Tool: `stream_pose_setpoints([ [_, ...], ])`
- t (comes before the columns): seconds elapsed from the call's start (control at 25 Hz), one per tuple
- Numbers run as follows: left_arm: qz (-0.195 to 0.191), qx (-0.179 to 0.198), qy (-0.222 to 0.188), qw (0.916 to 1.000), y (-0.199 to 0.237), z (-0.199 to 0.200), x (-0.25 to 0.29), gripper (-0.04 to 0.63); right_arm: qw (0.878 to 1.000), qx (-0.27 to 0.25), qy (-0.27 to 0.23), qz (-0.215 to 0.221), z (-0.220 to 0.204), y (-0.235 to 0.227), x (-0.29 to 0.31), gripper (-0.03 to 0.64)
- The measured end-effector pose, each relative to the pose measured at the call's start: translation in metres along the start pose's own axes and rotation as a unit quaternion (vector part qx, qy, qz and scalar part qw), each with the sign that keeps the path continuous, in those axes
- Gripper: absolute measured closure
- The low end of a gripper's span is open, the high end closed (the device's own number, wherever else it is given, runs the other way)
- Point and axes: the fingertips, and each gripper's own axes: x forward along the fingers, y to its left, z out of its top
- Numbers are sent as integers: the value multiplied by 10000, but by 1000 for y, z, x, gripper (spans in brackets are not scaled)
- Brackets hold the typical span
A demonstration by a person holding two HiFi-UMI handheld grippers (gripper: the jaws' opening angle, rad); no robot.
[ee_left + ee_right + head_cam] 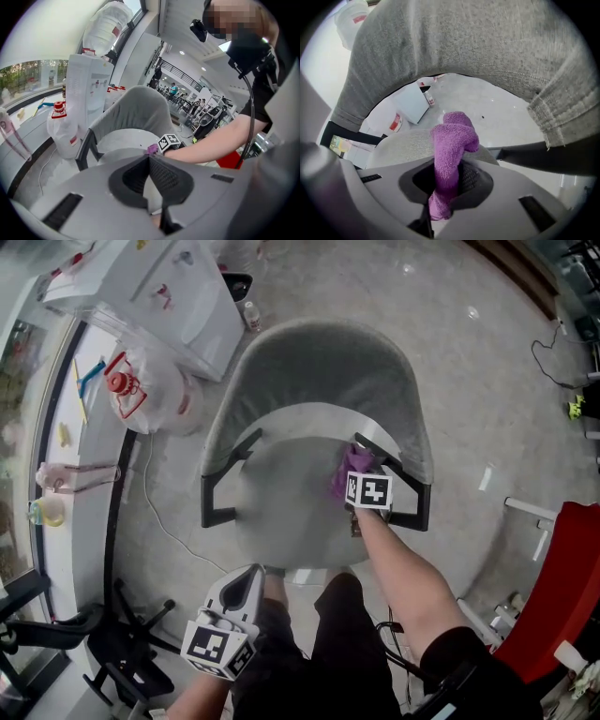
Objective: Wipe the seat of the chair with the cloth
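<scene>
The right tongs (447, 183), shut on the purple cloth (453, 138), hold it over the seat's (277, 514) back right corner, so the unwiped seat lies leftward and nearer the person, where the left tongs (149, 162) wait closed and empty.

Seat (281, 521) free; armrests (217, 495), backrest (319, 362) block.

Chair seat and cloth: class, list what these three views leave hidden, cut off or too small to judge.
- Contact of cloth with seat: head view, the marker cube of the right gripper covers it.
- Base of the chair: head view, hidden beneath the seat.
- Lower end of the cloth: right gripper view, sunk between the fingers.
- Label of the bottle on the floor: head view, too small.
</scene>
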Motion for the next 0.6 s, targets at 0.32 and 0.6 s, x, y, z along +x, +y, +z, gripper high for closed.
stream_pose_setpoints([
  [0.32,225,-183,-103,9995,31,3,-37,589,9914,-442,-246,1204,-2,142,-17,549],
  [0.6,362,29,-161,9992,55,-13,-69,589,9741,-912,247,2054,-41,262,2,549],
])
